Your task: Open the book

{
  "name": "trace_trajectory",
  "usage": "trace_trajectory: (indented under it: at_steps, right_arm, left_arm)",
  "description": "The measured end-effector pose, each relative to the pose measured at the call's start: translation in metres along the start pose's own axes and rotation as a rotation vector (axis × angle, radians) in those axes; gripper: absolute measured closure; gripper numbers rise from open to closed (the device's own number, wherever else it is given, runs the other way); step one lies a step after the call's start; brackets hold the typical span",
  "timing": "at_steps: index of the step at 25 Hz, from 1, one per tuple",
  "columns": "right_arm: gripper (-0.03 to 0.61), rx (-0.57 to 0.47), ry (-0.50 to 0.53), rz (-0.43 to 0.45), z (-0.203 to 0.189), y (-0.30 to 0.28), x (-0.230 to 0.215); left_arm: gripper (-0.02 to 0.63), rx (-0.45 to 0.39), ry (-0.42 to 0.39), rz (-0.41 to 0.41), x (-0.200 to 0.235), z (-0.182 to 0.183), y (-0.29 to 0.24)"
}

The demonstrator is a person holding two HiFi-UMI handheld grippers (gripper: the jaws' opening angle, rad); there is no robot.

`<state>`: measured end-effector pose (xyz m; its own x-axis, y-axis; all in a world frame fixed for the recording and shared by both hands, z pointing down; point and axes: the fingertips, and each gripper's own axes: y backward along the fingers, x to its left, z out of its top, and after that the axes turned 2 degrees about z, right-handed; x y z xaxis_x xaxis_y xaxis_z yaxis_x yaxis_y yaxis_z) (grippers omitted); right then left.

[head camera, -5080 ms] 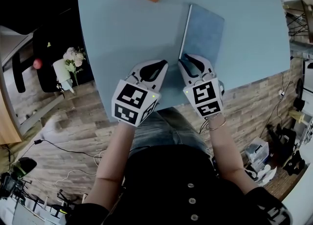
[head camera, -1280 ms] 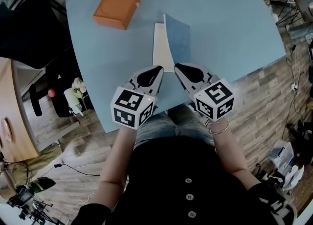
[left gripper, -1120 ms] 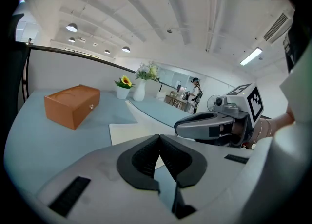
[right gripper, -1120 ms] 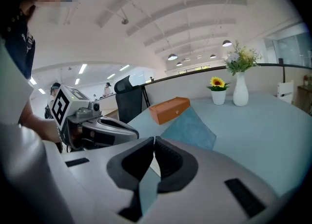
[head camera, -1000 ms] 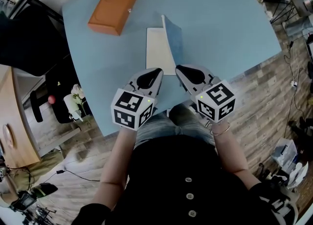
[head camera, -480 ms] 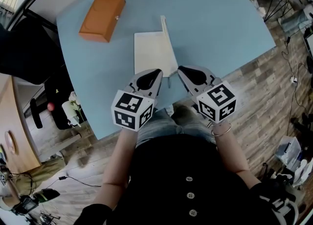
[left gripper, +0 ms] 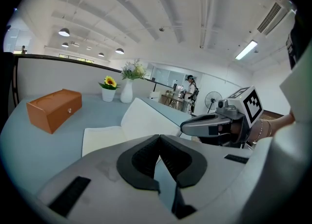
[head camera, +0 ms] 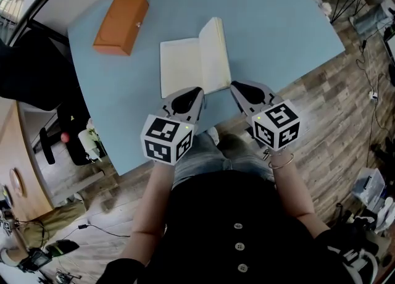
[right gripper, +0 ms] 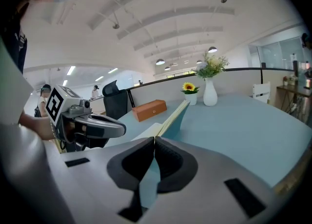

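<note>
- Head view: the book is lying open near the front edge of the table. Its left page is lying flat and its right page block is standing tilted. The left gripper and right gripper are hovering at its near edge; contact is unclear.
- Left gripper view: the jaws are pressing together with nothing between them. The orange box is sitting shut, contents hidden. The white vase and small pot are holding flowers.
- Right gripper view: the jaws are pressing together, empty. The book is leaning half-up. It is probably light, with floppy pages and a stiffer cover. Pushing the tilted block's free edge outward looks best.
</note>
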<state>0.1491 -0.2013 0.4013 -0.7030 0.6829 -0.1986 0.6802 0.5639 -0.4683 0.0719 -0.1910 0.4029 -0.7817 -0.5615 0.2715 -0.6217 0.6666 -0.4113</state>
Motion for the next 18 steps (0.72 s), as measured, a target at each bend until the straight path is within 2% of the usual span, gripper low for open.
trace_trajectory:
  at_steps: [13, 18]
  right_arm:
    - [0.572, 0.013, -0.104, -0.072, -0.03, 0.01, -0.031]
    - [0.572, 0.042, -0.112, -0.101, -0.042, 0.011, -0.041]
  left_arm:
    - [0.601, 0.042, -0.011, -0.009, -0.006, -0.013, -0.014]
    - [0.601, 0.061, -0.002, -0.01, -0.004, -0.02, -0.021]
